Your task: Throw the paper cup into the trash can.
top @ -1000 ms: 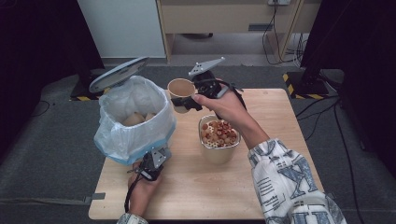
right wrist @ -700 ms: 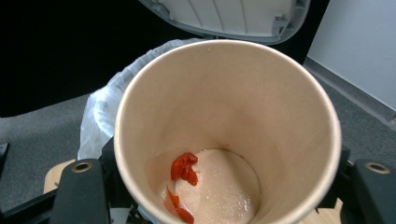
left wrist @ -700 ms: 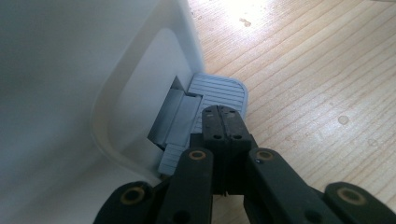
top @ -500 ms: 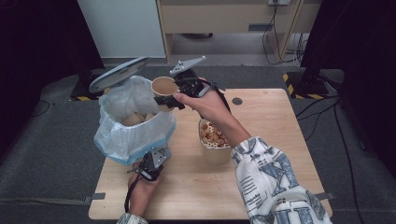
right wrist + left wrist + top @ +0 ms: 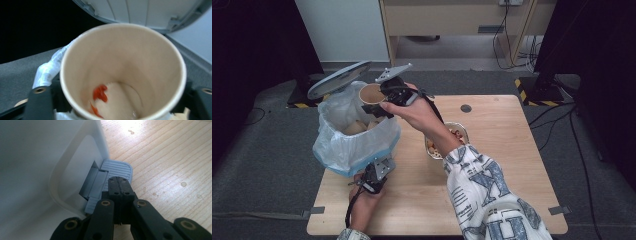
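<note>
A brown paper cup point(image 5: 371, 94) hangs over the open white pedal bin point(image 5: 354, 145), between the jaws of my right gripper point(image 5: 379, 100). Those jaws have just been opening, and the cup point(image 5: 125, 62) still sits between them with a round rim, red scraps point(image 5: 100, 92) at its bottom. Lined with a plastic bag, the bin has cups inside and its grey lid point(image 5: 337, 80) is tipped up. At the bin's foot my left gripper point(image 5: 372, 176) is shut, its tips point(image 5: 119, 181) resting on the grey ribbed pedal point(image 5: 120, 168).
A paper bowl with food scraps point(image 5: 457, 132) stands on the wooden table point(image 5: 512, 165), partly under the person's right forearm. A small round hole point(image 5: 466, 108) marks the table's far side. A wooden cabinet point(image 5: 452, 20) stands behind the table.
The right hand has carried the cup leftward from above the bowl to over the bin's mouth. The left gripper has stayed on the pedal.
</note>
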{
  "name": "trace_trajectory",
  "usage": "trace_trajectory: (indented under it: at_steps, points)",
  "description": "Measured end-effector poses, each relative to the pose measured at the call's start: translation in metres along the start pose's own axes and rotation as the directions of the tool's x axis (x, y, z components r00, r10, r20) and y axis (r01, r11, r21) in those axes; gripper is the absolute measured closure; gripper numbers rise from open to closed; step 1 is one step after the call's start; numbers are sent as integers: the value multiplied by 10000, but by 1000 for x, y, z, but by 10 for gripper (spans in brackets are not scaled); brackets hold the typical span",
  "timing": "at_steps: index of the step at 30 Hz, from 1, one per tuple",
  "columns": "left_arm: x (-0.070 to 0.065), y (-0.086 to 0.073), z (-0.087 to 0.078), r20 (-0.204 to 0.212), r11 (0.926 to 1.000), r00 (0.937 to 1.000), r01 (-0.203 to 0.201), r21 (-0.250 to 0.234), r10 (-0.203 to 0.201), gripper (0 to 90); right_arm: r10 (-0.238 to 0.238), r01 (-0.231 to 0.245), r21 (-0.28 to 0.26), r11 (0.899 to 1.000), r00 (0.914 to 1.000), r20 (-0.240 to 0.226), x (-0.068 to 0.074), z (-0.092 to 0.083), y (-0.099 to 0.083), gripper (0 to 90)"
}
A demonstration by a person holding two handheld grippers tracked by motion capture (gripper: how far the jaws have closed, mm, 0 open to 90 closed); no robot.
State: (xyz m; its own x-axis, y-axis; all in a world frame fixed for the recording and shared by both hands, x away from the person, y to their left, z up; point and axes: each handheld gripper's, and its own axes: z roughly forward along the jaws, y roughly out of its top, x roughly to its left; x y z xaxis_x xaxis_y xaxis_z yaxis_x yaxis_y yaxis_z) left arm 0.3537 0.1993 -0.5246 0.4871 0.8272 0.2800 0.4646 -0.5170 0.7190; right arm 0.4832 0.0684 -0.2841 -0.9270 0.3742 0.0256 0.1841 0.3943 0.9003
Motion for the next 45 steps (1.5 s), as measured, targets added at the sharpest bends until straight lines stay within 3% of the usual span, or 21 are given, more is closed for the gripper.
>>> trace_trajectory:
  at_steps: [1, 4, 7, 45]
  points:
    - [0, 0, 0, -4, 10000, 10000, 1, -7, -1, 894, -1, 1, -84, 10000, 10000, -9, 1, 2, -1, 118]
    - [0, 0, 0, 7, 10000, 10000, 4, -16, -4, 894, -165, 165, -88, 9998, 9999, -25, 4, 4, -2, 79]
    - [0, 0, 0, -1, 10000, 10000, -3, -14, 3, 894, -250, 253, -147, 9996, 9994, 233, 2, 0, -3, 77]
    - [0, 0, 0, -8, 10000, 10000, -11, -17, 11, 893, 325, -311, -147, 9994, 9938, 1059, -31, -52, -32, 76]
